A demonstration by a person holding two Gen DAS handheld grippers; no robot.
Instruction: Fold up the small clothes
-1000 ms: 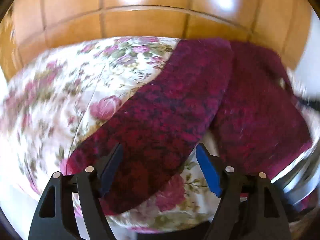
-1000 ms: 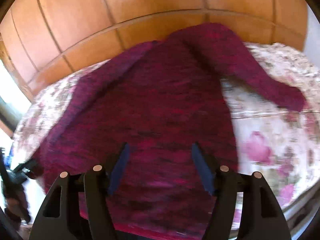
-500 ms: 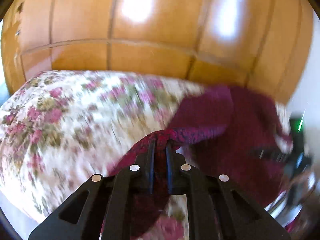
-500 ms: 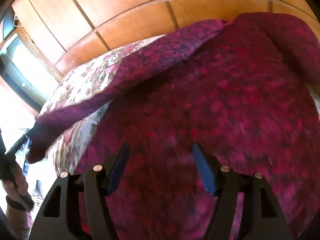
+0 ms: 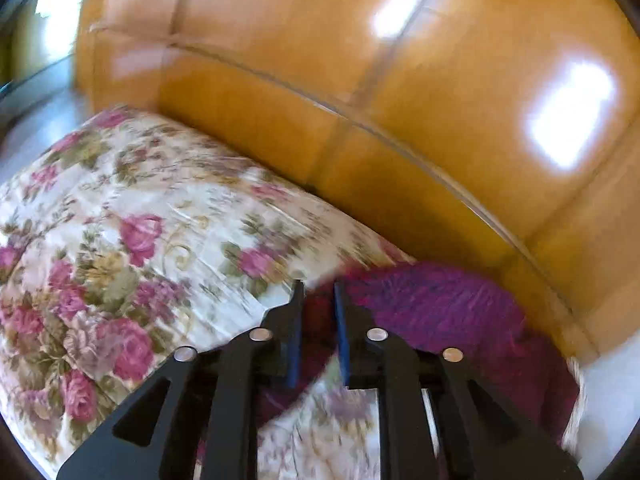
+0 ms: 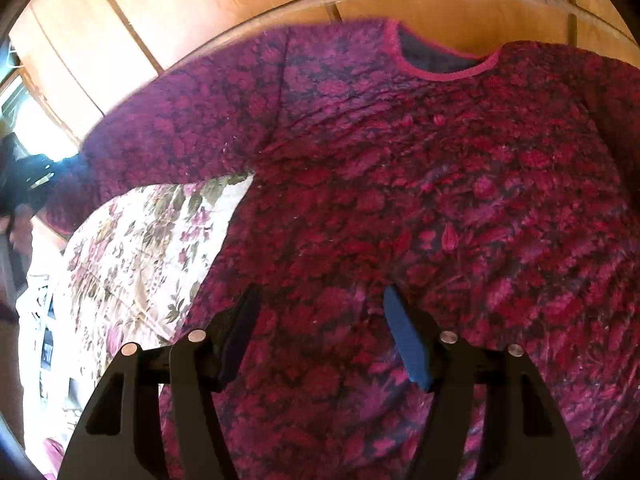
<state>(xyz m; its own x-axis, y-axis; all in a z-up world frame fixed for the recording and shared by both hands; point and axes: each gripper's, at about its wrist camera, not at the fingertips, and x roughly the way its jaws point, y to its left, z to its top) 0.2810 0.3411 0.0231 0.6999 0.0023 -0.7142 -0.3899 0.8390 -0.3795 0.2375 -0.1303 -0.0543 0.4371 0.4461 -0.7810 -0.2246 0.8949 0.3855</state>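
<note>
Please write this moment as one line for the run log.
stage: sleeve fold | left gripper: jaws nearly closed on sleeve | right gripper: jaws open, above sweater | surface: floral bedspread

Light: bright daylight from the window (image 6: 24, 120) at left, blown out white.
Glare: two white patches on the glossy orange-brown wooden panelling (image 5: 400, 120).
Blur: motion smear across the floral cream bedspread (image 5: 120, 240); dark red patterned knit sweater (image 6: 400, 180) sharper at centre.
Distortion: fisheye curving, dark vignette corners.
</note>
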